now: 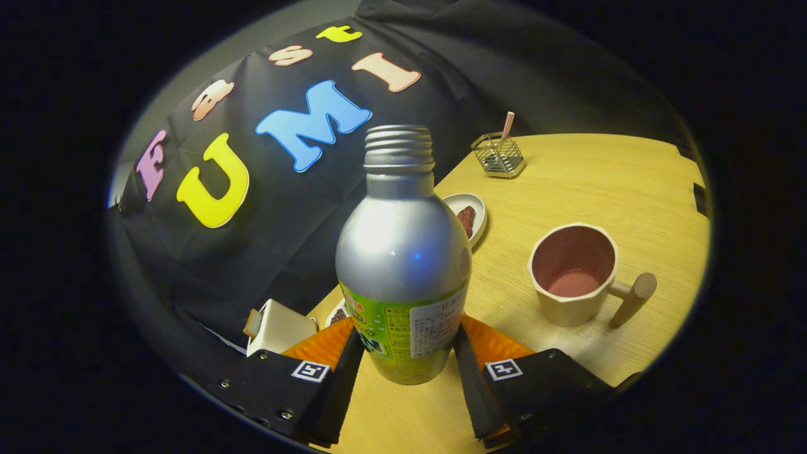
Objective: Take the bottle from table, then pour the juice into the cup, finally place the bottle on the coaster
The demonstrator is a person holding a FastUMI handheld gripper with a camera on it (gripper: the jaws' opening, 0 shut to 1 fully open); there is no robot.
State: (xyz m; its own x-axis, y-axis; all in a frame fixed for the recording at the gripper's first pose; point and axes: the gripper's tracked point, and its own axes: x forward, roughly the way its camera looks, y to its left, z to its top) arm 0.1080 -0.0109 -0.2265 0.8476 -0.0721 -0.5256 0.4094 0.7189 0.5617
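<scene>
Silver bottle [403, 252], label print unreadable, clamped between gripper [406, 353] fingers; cup [572, 274] nearby.

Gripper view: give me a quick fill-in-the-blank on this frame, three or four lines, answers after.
1. The silver metal bottle with the green label has its cap ____.
2. The tongs grip the bottle at its ____ part.
3. The beige cup with the wooden peg handle has a ____ interior.
4. The pink-striped straw stands in a ____ basket.

Answers: off; lower labelled; pink; wire
</scene>
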